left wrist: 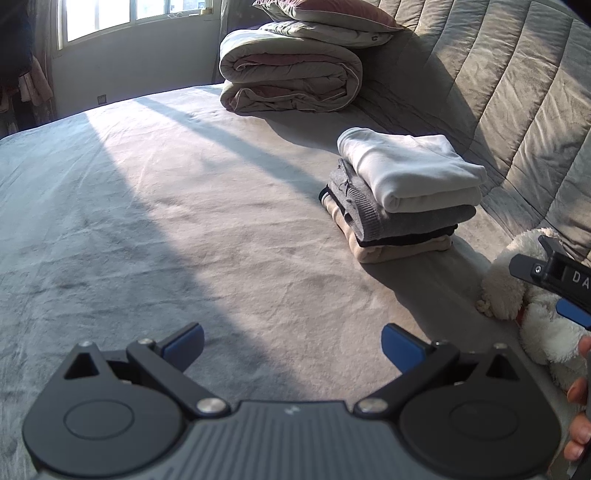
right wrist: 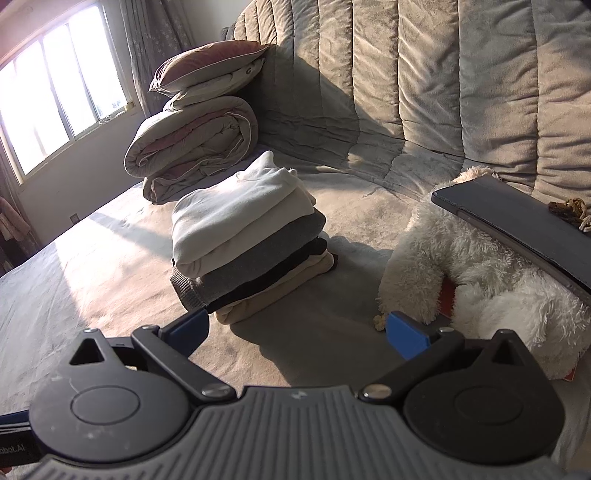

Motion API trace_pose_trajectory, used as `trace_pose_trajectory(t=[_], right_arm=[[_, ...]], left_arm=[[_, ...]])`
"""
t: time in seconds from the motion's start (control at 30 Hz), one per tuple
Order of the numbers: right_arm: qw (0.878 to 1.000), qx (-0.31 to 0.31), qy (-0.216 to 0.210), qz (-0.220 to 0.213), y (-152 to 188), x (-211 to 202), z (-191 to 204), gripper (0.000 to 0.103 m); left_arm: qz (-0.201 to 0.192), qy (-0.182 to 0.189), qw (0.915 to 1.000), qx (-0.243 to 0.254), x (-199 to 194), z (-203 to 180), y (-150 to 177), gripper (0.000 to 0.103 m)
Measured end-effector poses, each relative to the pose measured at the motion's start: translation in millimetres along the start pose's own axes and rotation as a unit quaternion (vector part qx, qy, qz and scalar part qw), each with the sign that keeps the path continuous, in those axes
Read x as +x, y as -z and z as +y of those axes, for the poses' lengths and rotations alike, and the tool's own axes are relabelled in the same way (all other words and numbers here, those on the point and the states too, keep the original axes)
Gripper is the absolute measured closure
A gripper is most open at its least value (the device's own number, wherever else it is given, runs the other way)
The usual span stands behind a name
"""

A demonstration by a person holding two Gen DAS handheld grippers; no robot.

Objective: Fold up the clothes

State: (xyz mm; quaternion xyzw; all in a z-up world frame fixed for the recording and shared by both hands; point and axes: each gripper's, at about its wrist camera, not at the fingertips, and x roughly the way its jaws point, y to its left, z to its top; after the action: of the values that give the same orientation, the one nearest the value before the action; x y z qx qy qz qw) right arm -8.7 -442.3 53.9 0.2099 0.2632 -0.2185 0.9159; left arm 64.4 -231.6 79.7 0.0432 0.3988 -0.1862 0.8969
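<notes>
A stack of folded clothes (left wrist: pixel 399 192) sits on the grey bed (left wrist: pixel 184 221) near the headboard: a white garment on top, then grey, black and beige layers. The right wrist view shows the same stack (right wrist: pixel 251 240) close ahead. My left gripper (left wrist: pixel 291 345) hovers open over bare bed sheet, well short of the stack, holding nothing. My right gripper (right wrist: pixel 297 328) is open too, empty, just in front of the stack's beige bottom layer. Part of the right gripper (left wrist: pixel 554 280) shows at the right edge of the left wrist view.
A rolled duvet (left wrist: pixel 291 77) with pillows (left wrist: pixel 325 14) on top lies at the far end by the window. A white plush toy (right wrist: pixel 480 266) with a dark flat tablet (right wrist: pixel 517 225) on it lies right of the stack. The padded headboard (right wrist: pixel 424 81) runs behind.
</notes>
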Motion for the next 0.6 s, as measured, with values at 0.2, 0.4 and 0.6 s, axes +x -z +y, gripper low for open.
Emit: trace_pose_trajectory(t=[0.2, 0.4, 0.6], right_arm=[[1.0, 0.003, -0.007, 0.003, 0, -4, -3, 0.0], [1.0, 0.004, -0.011, 0.006, 0, -4, -6, 0.0], [1.0, 0.011, -0.01, 0.008, -1, -3, -11, 0.0]], left_arm=[[0.005, 0.0, 0.9999, 0.013, -1, -13, 6, 0.001], [0.006, -0.001, 0.9998, 0.017, -2, -20, 7, 0.001], [0.013, 0.002, 0.9998, 0.012, 2, -22, 5, 0.001]])
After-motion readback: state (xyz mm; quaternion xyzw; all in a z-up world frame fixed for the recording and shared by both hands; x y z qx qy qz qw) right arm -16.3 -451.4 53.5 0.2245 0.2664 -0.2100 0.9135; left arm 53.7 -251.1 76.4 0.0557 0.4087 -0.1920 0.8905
